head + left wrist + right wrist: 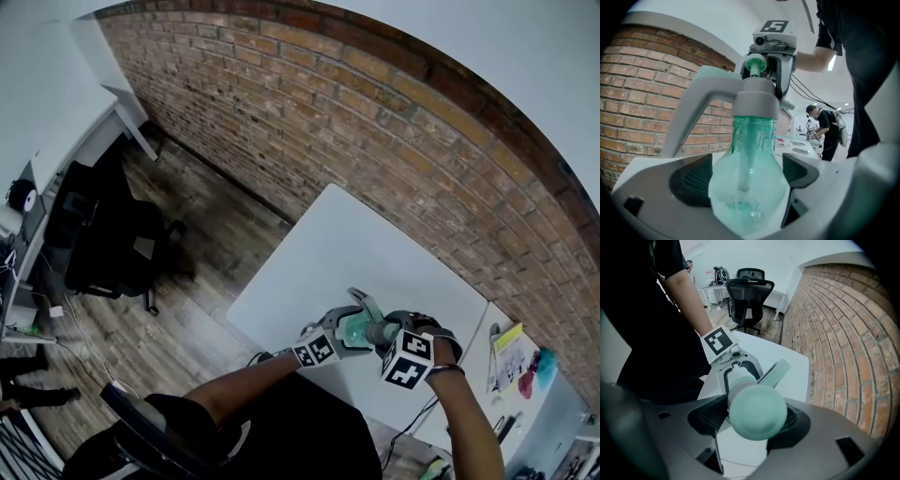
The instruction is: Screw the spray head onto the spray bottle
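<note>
A clear green spray bottle point(354, 329) is held level above the near edge of the white table point(375, 244), between both grippers. My left gripper point(339, 337) is shut on the bottle's body point(749, 187), whose dip tube shows inside. The grey spray head point(754, 101) sits on the neck, with its trigger point(701, 93) sticking out sideways. My right gripper point(394, 332) is shut on the head's mint-green end point(757, 411). In the left gripper view the right gripper point(761, 65) faces me beyond the head. In the right gripper view the left gripper point(738, 366) shows behind the trigger point(774, 372).
A brick wall point(375, 122) runs along the table's far side. A black office chair point(112, 248) stands on the wood floor at the left. Another desk with coloured items point(514, 356) adjoins at the right. A person point(825, 129) stands at a far desk.
</note>
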Demonstrator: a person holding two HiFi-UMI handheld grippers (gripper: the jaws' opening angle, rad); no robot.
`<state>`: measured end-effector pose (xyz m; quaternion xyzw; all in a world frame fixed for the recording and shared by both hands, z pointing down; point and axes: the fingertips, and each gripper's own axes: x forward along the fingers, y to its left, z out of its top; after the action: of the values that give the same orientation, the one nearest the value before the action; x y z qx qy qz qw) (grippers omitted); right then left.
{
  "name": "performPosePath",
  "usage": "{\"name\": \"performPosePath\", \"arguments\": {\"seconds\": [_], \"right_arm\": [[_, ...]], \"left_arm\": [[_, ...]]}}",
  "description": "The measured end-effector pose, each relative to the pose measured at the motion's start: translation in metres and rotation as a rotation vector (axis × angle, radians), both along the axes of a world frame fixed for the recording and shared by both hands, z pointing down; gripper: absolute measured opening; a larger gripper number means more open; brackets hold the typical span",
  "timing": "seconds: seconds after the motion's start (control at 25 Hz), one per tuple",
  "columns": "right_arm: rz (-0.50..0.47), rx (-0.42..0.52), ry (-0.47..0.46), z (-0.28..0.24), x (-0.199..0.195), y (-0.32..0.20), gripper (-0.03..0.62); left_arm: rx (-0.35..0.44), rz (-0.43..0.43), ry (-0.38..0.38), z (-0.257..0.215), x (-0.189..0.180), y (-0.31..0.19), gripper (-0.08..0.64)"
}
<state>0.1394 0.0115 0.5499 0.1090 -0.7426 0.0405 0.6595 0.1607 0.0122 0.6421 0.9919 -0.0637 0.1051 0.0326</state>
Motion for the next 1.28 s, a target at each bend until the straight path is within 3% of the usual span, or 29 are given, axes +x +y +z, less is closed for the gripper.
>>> {"name": "performPosePath", "arguments": {"seconds": [0.12,0.28,0.44,0.6,0.68,0.84,1.08,1.2,1.28], "right_arm": [[0.096,0.015,-0.034,0.0,0.0,-0.002,0.273],[0.291,0.019,-0.115,-0.001,0.001,-0.005,0.273],[0.466,0.04,-0.135,-0.002,0.002,-0.009,0.273],[0.577,0.072,-0.178,-0.003,0.005,-0.01,0.273],[0.568,0.081,-0.2,-0.004,0.004,-0.01,0.273],[0.459,0.125,-0.211,-0.009,0.004,-0.006,0.273],[0.405,0.125,-0.257,-0.031,0.003,-0.004,0.273],[0.272,0.138,-0.248,-0.042,0.001,-0.005,0.273],[0.136,0.152,-0.191,-0.046,0.003,-0.006,0.273]], "left_arm": [[0.002,-0.004,0.002,0.0,0.0,0.0,0.463],[0.001,-0.004,0.003,-0.001,0.0,-0.001,0.463],[0.001,-0.002,0.002,-0.001,-0.001,-0.001,0.463],[0.002,-0.003,0.004,-0.001,0.001,-0.001,0.463],[0.0,-0.005,0.006,-0.001,0.0,0.0,0.463],[-0.002,0.0,0.007,-0.001,0.001,0.0,0.463],[-0.002,0.001,0.007,-0.002,0.001,0.0,0.463],[-0.003,0.004,0.004,-0.001,0.002,-0.001,0.463],[-0.003,0.004,0.003,-0.001,0.001,-0.001,0.463]]}}
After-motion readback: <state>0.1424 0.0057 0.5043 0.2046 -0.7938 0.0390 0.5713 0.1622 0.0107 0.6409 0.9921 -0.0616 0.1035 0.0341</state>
